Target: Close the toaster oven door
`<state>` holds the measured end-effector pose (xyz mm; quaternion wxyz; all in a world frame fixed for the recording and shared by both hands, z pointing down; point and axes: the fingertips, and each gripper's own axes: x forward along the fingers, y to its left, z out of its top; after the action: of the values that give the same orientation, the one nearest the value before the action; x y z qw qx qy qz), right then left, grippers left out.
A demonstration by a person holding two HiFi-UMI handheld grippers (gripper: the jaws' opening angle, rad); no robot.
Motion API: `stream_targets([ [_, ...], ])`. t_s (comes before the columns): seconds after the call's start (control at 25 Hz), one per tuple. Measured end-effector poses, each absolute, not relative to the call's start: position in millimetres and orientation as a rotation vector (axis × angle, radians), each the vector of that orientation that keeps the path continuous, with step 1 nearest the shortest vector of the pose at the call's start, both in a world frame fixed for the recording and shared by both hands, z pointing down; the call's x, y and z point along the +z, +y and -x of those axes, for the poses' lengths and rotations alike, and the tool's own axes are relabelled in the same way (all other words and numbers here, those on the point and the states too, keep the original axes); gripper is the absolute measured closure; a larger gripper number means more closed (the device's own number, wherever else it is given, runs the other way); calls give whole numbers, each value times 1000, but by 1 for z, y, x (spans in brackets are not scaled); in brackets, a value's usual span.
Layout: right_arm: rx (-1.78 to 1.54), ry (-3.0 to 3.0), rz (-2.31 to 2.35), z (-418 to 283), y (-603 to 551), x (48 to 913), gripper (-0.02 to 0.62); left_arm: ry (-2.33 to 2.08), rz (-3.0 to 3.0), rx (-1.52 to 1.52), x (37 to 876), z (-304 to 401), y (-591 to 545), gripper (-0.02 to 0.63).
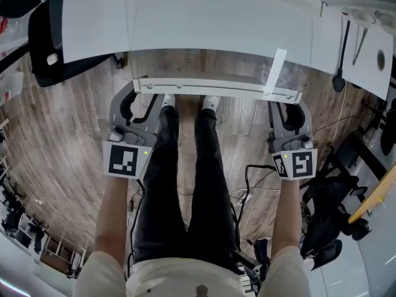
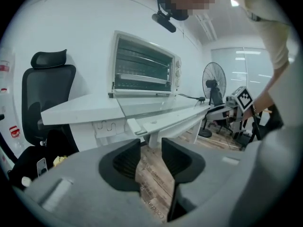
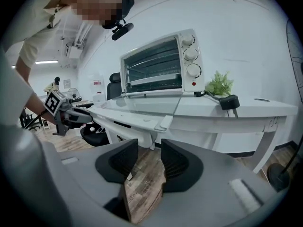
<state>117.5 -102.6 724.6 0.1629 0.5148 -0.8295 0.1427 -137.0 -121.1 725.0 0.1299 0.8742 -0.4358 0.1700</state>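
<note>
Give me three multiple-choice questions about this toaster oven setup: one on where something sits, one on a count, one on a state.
1. Where is the green plant?
A. on the floor
B. on the white table, beside the toaster oven's knob side
C. on top of the oven

2. How many knobs does the oven front have?
A. one
B. three
C. five

3. How is the oven door?
A. open, lying flat
B. shut
C. removed

Answers:
1 B: the right gripper view shows it on the tabletop just past the knobs.
2 B: three are stacked in one column.
3 A: the glass pane lies level, leaving the racks exposed.
</note>
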Motion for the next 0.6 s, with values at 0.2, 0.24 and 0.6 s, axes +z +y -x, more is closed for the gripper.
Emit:
stream_targets([
  [0.2, 380, -2372, -1476, -113, -108, 717, 433, -1268, -2540, 458, 717, 133, -123, 453],
  [0.24, 378, -2375, -1482, -113, -108, 714, 437, -1271, -2538, 454, 716, 133, -123, 454],
  [0.6, 427, -2405, -1529, -112, -108, 702, 456, -1262, -2528, 412, 706, 134, -120, 454],
])
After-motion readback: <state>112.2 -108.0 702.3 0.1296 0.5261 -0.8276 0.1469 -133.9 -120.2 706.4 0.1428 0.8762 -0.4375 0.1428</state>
